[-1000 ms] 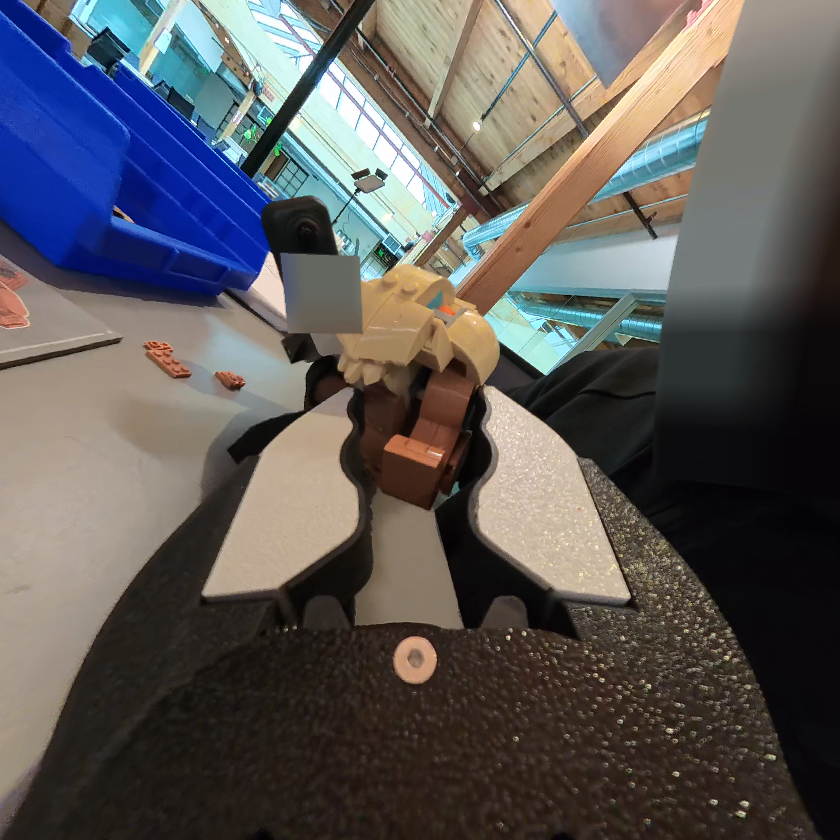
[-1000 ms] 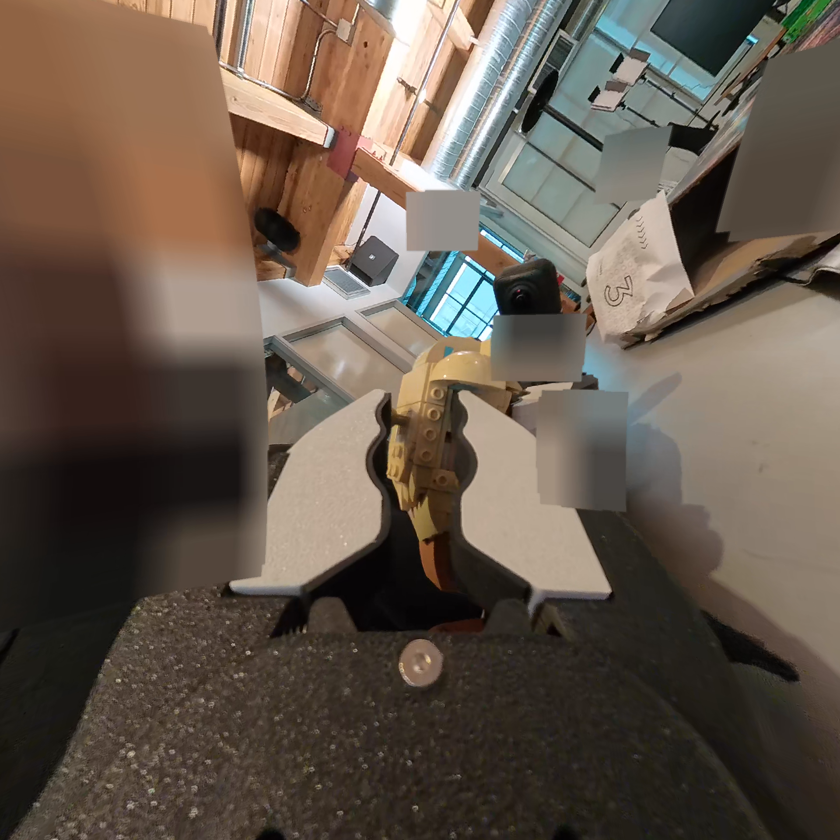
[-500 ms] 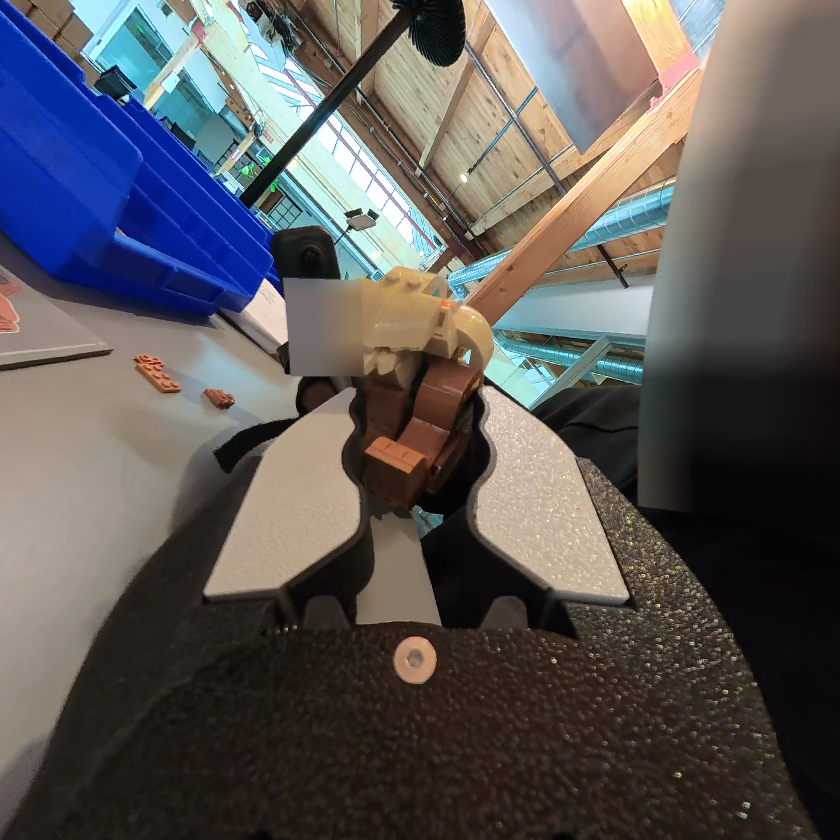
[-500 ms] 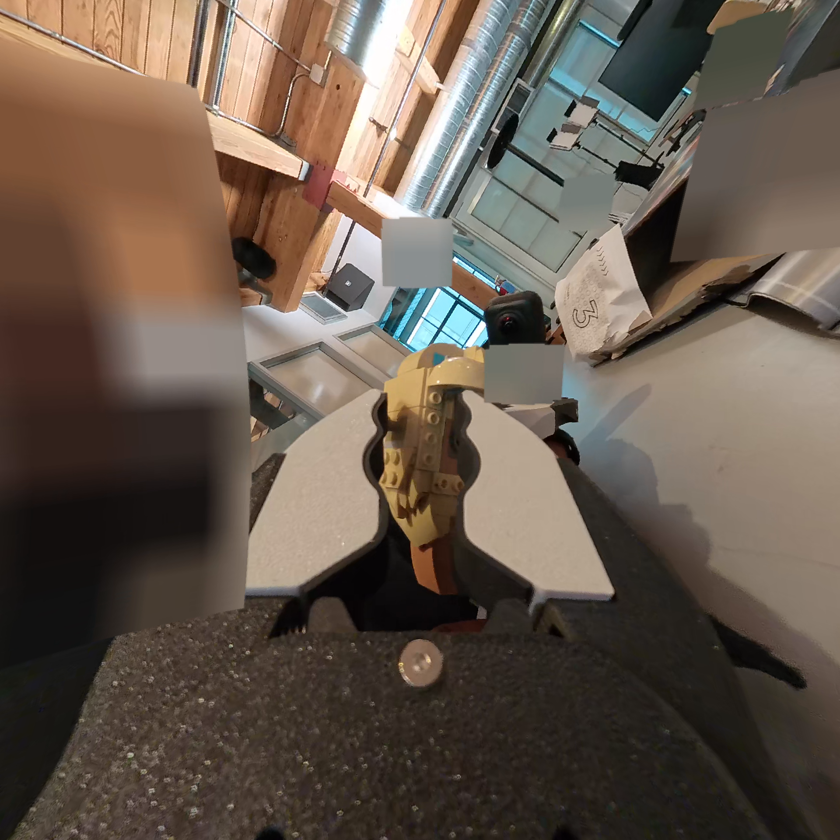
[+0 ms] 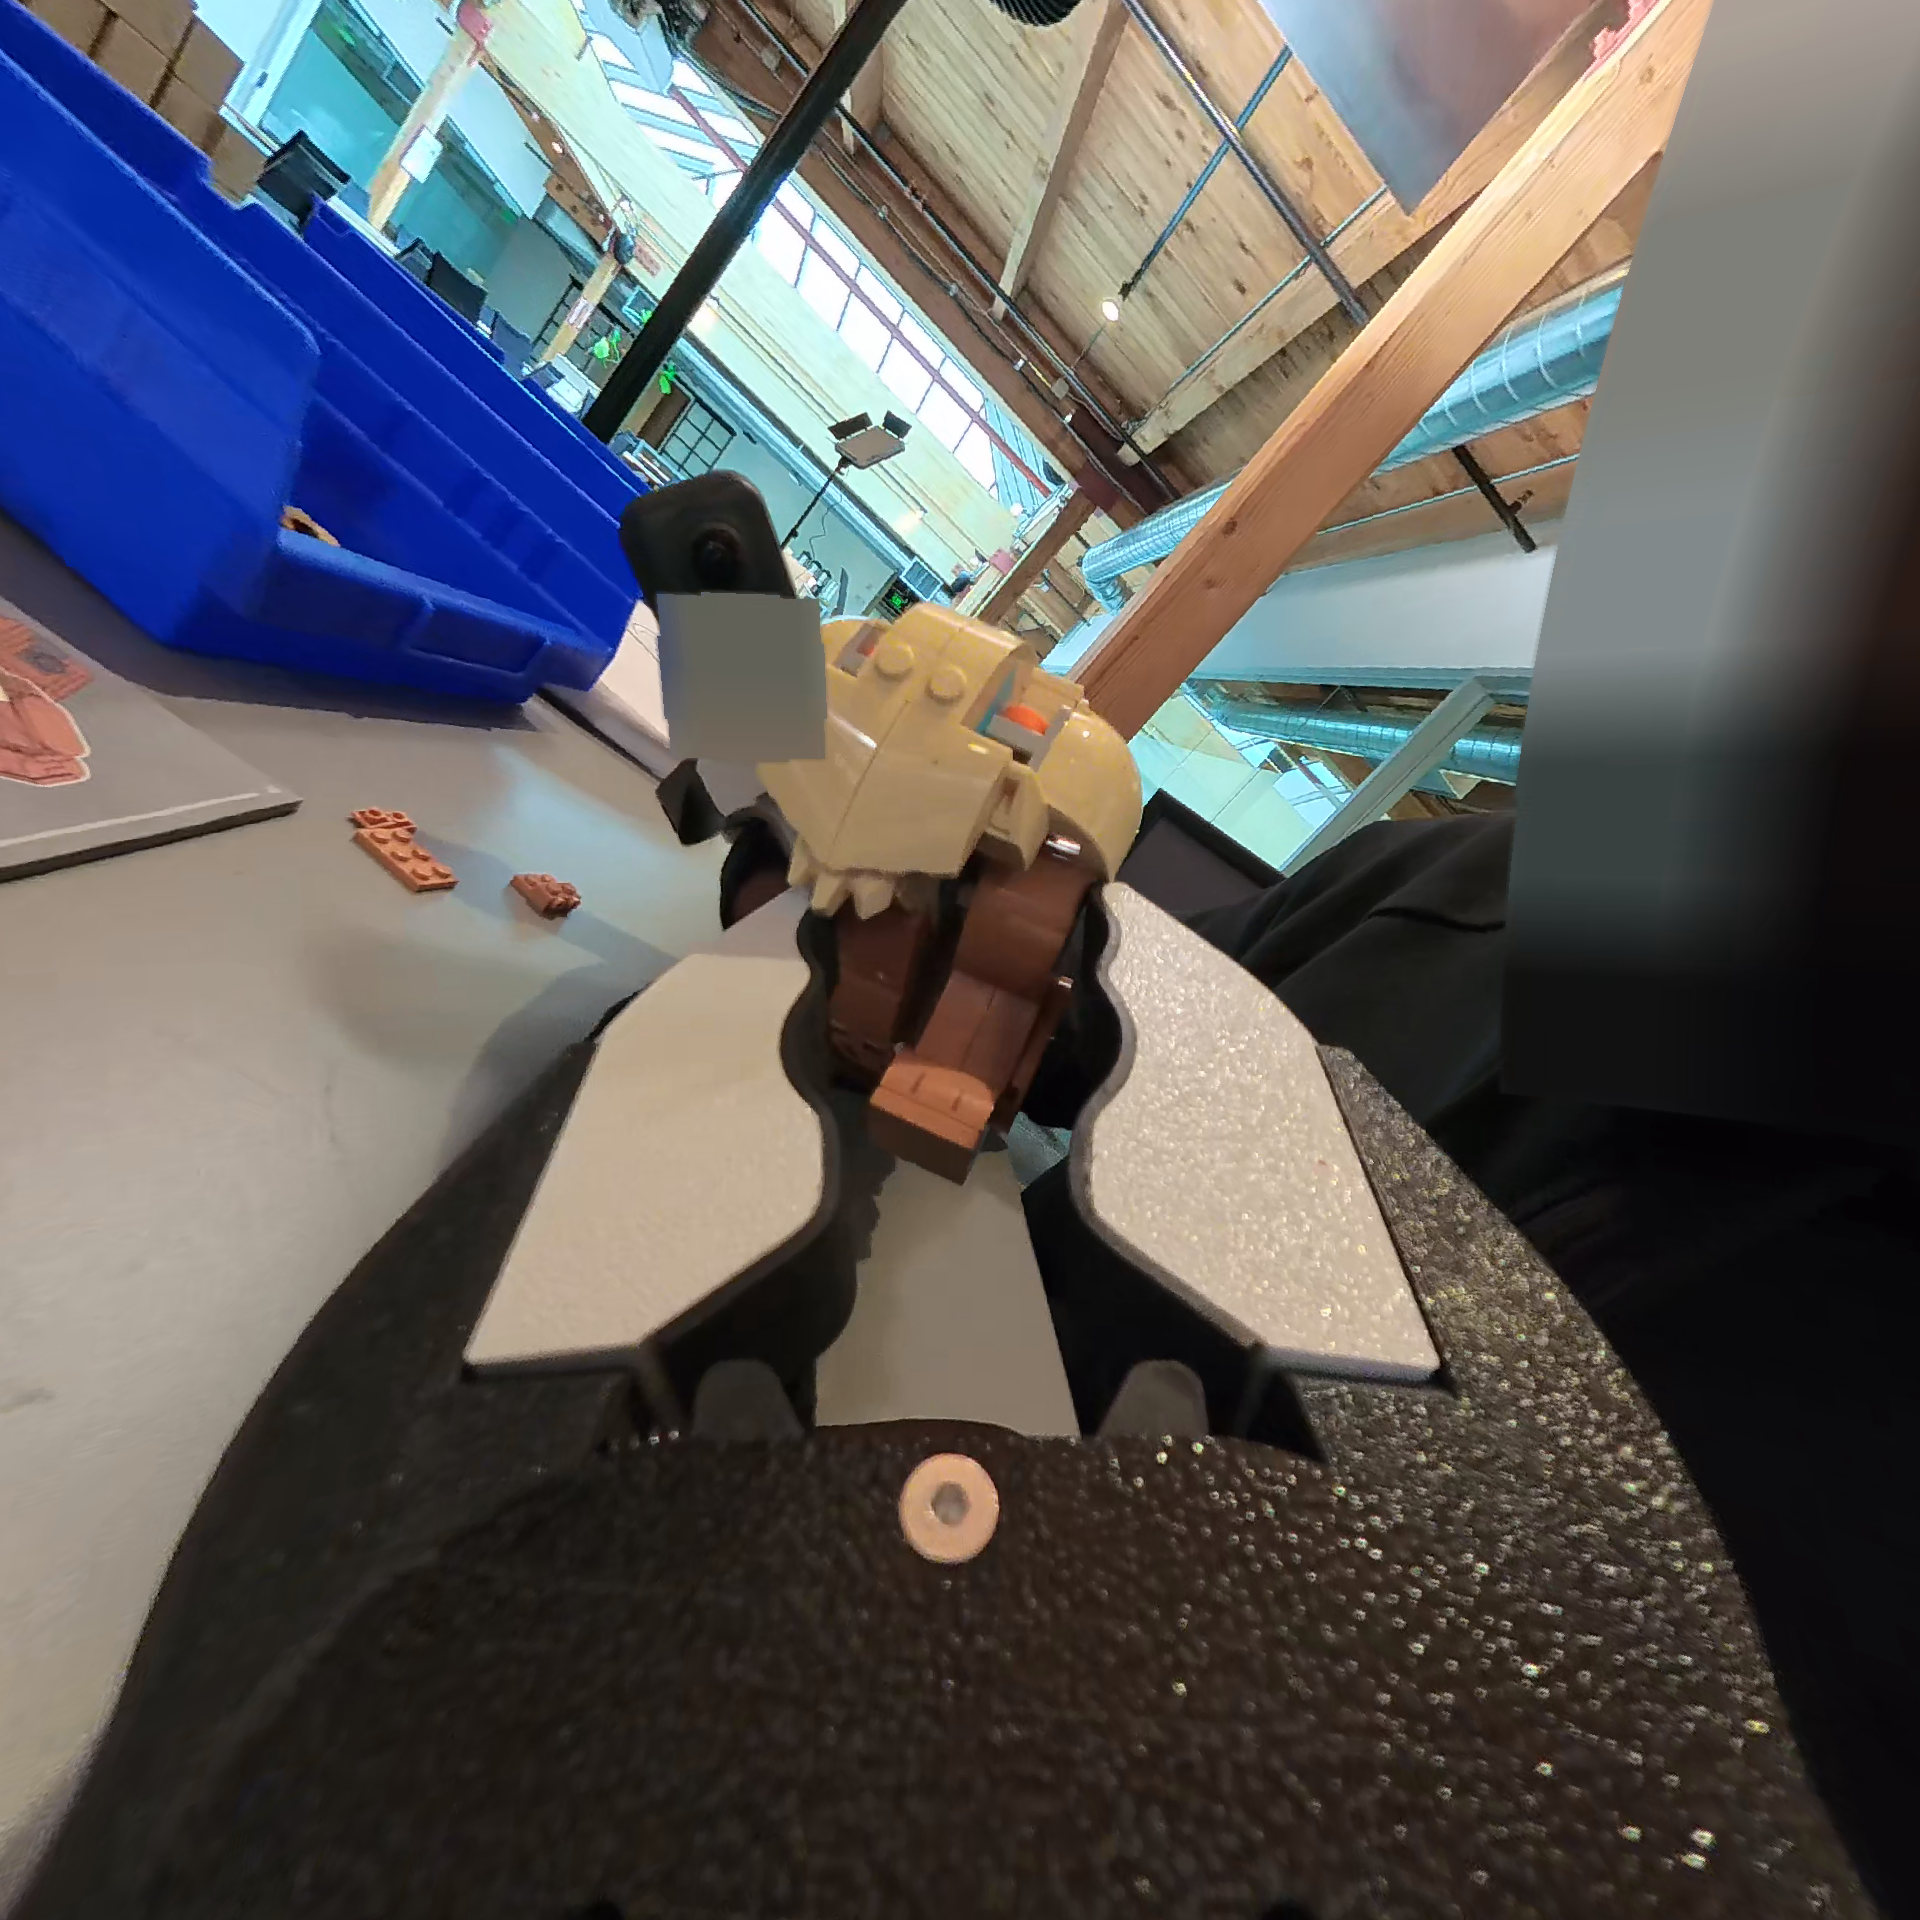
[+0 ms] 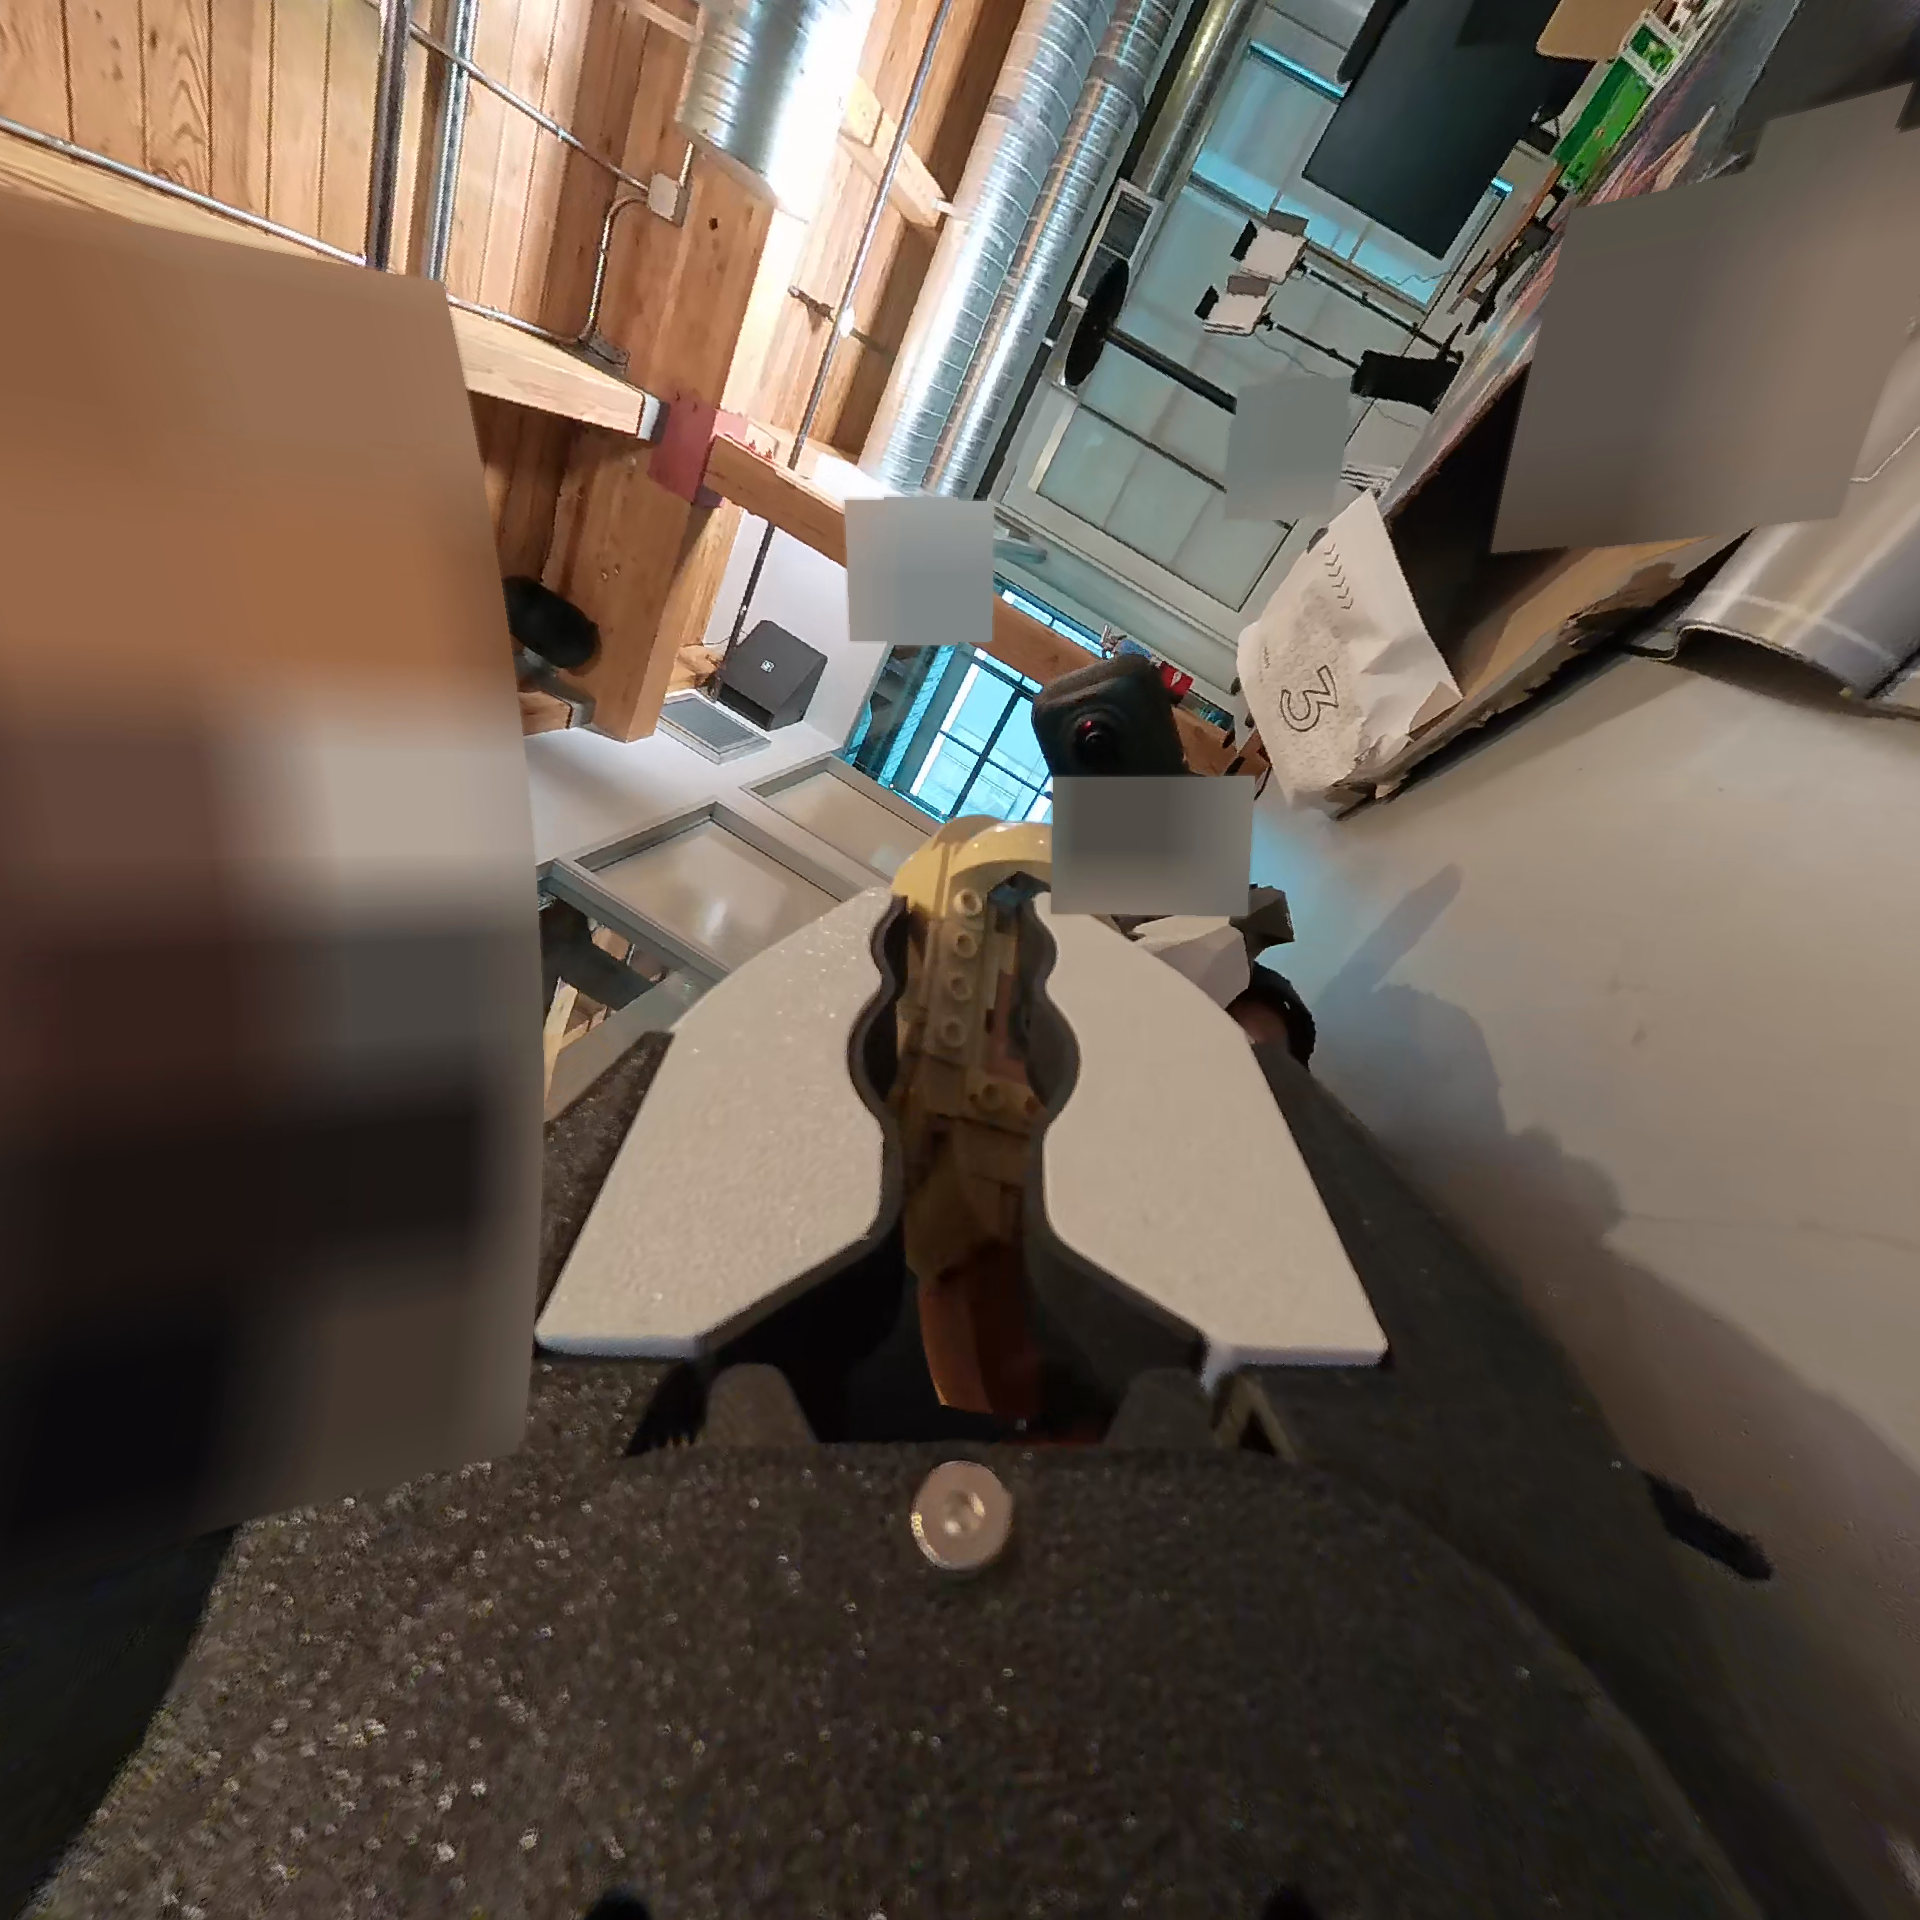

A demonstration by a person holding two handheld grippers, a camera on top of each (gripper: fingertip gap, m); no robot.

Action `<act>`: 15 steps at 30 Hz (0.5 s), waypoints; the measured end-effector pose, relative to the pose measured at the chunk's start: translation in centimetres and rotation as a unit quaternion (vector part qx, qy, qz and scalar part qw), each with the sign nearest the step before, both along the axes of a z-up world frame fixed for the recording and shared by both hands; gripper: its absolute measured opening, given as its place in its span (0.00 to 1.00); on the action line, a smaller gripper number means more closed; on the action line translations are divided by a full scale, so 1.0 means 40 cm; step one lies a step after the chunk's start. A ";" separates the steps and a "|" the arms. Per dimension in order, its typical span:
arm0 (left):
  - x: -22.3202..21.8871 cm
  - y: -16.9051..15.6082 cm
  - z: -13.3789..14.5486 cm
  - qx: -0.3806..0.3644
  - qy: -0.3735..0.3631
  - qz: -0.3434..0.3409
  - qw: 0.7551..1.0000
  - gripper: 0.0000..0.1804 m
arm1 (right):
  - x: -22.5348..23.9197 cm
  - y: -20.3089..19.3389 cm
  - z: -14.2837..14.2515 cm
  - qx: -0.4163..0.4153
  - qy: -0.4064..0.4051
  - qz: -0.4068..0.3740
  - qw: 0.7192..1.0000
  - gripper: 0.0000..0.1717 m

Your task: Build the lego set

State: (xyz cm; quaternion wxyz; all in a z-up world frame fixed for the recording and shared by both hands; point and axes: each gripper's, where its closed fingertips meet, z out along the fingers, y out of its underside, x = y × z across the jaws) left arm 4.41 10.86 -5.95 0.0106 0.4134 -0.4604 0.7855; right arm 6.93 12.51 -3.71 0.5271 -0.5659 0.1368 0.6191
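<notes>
Presently catalogued: one toy brick model, tan upper section with a small orange and grey insert, brown lower section, held clear of the grey table between two handheld grippers that face each other. Left gripper: jaws part-way apart and closed on the model's brown lower section, its grey fingers pressed to either side, a lighter brown block jutting back toward the camera. Right gripper: jaws narrower, closed on the tan studded upper section, grey fingers against both sides, the model's brown part running back between them into shadow. In each wrist view the opposite gripper's black camera shows just behind the model. Table items, left wrist view: two small reddish-brown flat plates lying together, a smaller reddish-brown piece just beside them, all well apart from the grippers; a grey printed sheet at the left edge; blue plastic bins behind it. Table items, right wrist view: a white paper bag leaning against flattened cardboard at the far edge. Person: dark sleeve to the right of the left gripper. Surroundings: wooden beams and silver ducting overhead.
</notes>
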 end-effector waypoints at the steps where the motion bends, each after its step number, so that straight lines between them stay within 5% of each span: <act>1: -0.002 -0.001 0.001 0.003 -0.004 0.000 1.000 0.24 | -0.002 -0.001 0.002 0.002 -0.004 0.001 1.000 0.12; 15: -0.008 -0.004 0.018 0.021 -0.043 0.014 0.999 0.19 | 0.019 -0.003 0.021 0.009 0.016 -0.007 1.000 0.11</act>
